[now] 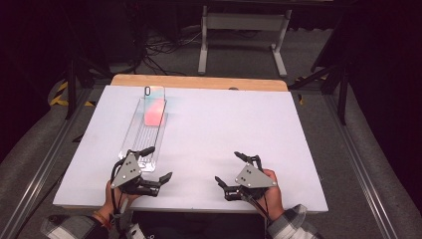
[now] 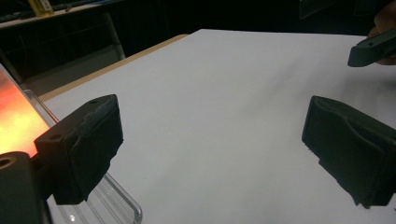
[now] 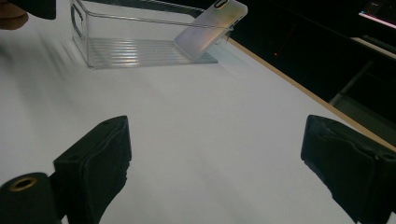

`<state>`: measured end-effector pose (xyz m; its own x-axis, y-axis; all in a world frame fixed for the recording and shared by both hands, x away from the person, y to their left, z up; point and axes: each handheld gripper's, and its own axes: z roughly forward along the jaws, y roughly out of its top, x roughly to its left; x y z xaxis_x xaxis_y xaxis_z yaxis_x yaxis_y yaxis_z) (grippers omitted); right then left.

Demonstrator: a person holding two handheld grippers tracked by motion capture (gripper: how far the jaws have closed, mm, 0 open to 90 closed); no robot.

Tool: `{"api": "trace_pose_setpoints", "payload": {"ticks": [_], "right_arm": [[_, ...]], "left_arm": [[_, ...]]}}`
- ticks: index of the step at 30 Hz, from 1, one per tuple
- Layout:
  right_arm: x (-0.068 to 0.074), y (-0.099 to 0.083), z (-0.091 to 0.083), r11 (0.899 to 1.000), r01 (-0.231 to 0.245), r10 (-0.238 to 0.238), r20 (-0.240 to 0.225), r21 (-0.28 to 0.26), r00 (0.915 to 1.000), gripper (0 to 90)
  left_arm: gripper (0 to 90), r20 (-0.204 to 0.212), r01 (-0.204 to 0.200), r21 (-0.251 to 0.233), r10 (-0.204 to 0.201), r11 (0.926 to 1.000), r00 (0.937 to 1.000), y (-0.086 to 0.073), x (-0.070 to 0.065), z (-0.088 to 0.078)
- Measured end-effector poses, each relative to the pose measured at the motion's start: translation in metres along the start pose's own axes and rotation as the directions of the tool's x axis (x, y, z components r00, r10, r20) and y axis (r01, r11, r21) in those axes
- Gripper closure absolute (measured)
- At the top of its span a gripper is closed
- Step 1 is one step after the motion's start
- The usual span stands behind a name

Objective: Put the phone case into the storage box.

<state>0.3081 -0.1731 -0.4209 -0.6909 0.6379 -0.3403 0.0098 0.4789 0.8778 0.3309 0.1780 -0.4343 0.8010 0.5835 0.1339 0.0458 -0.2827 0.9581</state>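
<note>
The phone (image 1: 155,105) leans in the far end of the clear tray (image 1: 130,133), whose long axis runs away across the counter (image 1: 224,129), straight ahead of the open left claw (image 1: 158,163); the open right claw (image 1: 227,168) sits farther off.

No text, label, brand, number or sign can be read in any view. The phone (image 1: 154,105) leaning in the clear tray (image 1: 130,140) ahead of the left gripper (image 1: 158,163) shows a plain back with no legible mark, and the tray, the white worktop (image 1: 229,129) and both grippers' black jaws and grey plates carry no lettering.
</note>
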Motion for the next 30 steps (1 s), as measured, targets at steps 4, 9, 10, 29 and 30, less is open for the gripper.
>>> {"api": "trace_pose_setpoints", "payload": {"ticks": [4, 9, 10, 29, 30], "right_arm": [[0.000, 0.000, 0.001, 1.000, 0.006, -0.006, 0.007, 0.003, 1.0000, 9.4], [-0.001, 0.001, 0.000, 1.000, -0.003, 0.003, 0.031, -0.004, 0.9995, 9.4], [-0.001, 0.001, -0.001, 1.000, -0.006, 0.006, 0.031, -0.002, 0.9995, 9.4], [-0.007, -0.002, 0.001, 0.997, -0.081, 0.082, 0.067, -0.010, 0.9944, 9.5], [-0.007, -0.003, 0.002, 0.997, -0.083, 0.083, 0.070, -0.010, 0.9940, 9.5]], "left_arm": [[5.8, 0.005, -0.013, -0.004, 0.013, 0.9999, 0.9999, 0.002, 0.002, -0.003], [6.0, 0.007, -0.023, -0.012, 0.023, 0.9997, 0.9997, 0.004, 0.004, -0.008], [6.0, 0.006, -0.030, -0.017, 0.030, 0.9994, 0.9995, 0.005, 0.004, -0.009], [6.8, 0.010, -0.038, -0.028, 0.039, 0.9989, 0.9992, 0.010, 0.009, -0.014], [6.8, 0.011, -0.037, -0.028, 0.037, 0.9989, 0.9992, 0.010, 0.009, -0.014]]}}
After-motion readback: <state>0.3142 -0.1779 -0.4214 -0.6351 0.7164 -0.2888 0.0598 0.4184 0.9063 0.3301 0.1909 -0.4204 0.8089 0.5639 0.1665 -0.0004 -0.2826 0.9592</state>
